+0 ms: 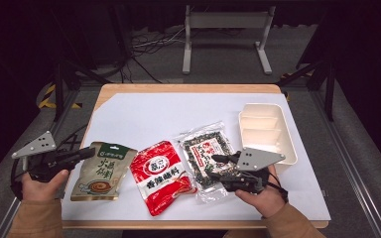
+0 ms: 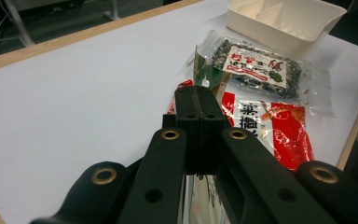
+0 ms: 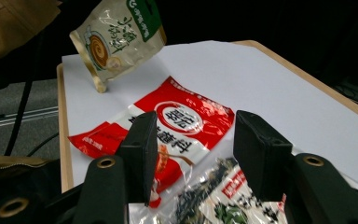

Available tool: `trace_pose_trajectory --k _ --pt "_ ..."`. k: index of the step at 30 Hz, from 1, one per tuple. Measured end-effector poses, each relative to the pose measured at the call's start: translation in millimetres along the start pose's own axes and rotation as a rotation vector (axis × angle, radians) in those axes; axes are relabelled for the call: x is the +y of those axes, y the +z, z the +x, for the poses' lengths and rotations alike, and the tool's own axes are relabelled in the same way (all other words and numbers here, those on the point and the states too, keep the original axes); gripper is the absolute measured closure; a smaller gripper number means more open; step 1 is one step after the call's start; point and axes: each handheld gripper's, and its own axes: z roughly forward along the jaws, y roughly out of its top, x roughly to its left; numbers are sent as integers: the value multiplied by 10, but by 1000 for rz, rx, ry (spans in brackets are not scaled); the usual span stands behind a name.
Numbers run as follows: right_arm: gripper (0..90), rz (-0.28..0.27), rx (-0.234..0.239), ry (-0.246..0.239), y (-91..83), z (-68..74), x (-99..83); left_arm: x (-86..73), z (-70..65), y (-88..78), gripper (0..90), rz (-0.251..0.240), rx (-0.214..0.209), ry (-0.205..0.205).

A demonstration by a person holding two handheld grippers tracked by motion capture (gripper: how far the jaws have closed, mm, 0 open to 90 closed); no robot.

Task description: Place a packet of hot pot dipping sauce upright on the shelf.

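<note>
My left gripper (image 1: 90,152) is shut on the top edge of a beige snack pouch with a green header (image 1: 101,171). In the right gripper view that pouch (image 3: 119,37) hangs tilted, lifted clear of the white sheet. A strip of the pouch (image 2: 204,74) shows past the closed left gripper (image 2: 199,93). A red snack pouch (image 1: 161,176) lies flat at the middle front. Right of it lies a clear seaweed packet (image 1: 203,151). My right gripper (image 1: 212,166) hovers open over the packet's near right part, with nothing pressed between its pads (image 3: 142,140).
A white divided tray (image 1: 265,131) stands at the right, just behind the seaweed packet. A white sheet (image 1: 178,114) covers the wooden table, whose far half is bare. Cables and a metal stand sit on the floor beyond the far edge.
</note>
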Motion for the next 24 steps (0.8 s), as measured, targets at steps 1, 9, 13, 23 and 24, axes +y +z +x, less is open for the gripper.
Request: trace_pose_trajectory --k 1,9,13,23,24 --pt "501 -4 8 -4 23 8 26 12 -14 -8 900 -5 -5 3" --pt "493 -27 80 -20 210 64 242 168 -197 -49 900 -13 -22 47" --pt "493 -28 99 -14 282 53 305 243 -264 -38 900 -27 -39 66" --pt "483 -7 141 1 366 -8 411 406 -461 123 900 -30 -114 121" --pt "481 3 142 -3 367 -21 438 425 -492 142 900 -29 -118 127"
